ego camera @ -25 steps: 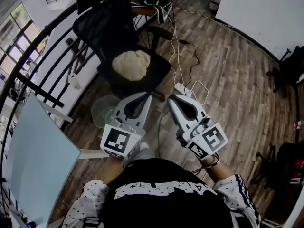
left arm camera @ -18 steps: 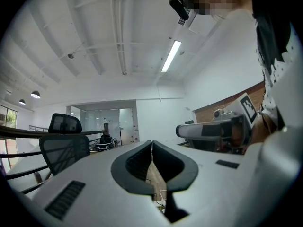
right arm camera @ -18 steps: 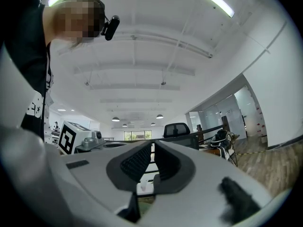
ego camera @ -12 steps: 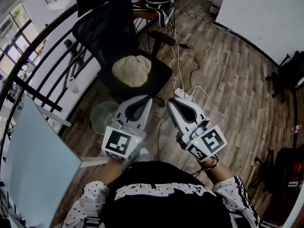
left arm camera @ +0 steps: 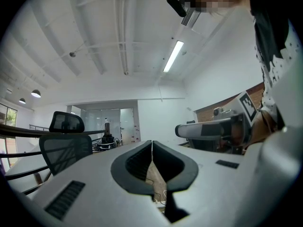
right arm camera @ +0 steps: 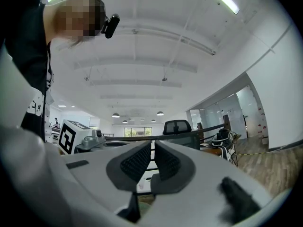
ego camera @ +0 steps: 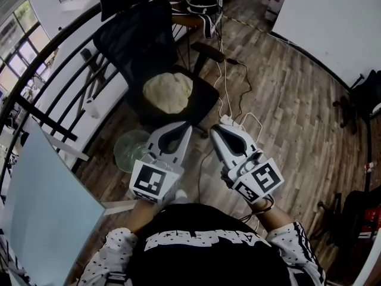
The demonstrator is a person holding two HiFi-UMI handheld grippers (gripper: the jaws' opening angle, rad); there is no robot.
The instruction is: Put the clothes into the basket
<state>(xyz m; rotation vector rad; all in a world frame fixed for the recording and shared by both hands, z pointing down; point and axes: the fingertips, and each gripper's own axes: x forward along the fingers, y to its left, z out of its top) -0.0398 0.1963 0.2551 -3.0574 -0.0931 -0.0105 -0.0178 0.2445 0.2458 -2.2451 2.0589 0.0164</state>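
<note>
Clothes point(ego camera: 168, 92) rest on chair point(ego camera: 201, 95) beyond left tool point(ego camera: 186, 126).

We are looking into an open-plan office. We are seeing a black mesh swivel chair point(ego camera: 138, 37), a power strip point(ego camera: 227, 120) trailing cables across wood flooring point(ego camera: 292, 88), and glass-walled rooms point(left arm camera: 102, 122).

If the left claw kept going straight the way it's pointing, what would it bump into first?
Most likely the black chair just ahead of the left claw, near the cream cloth on its seat. From above I cannot tell whether the claw is level with the seat or higher.
</note>
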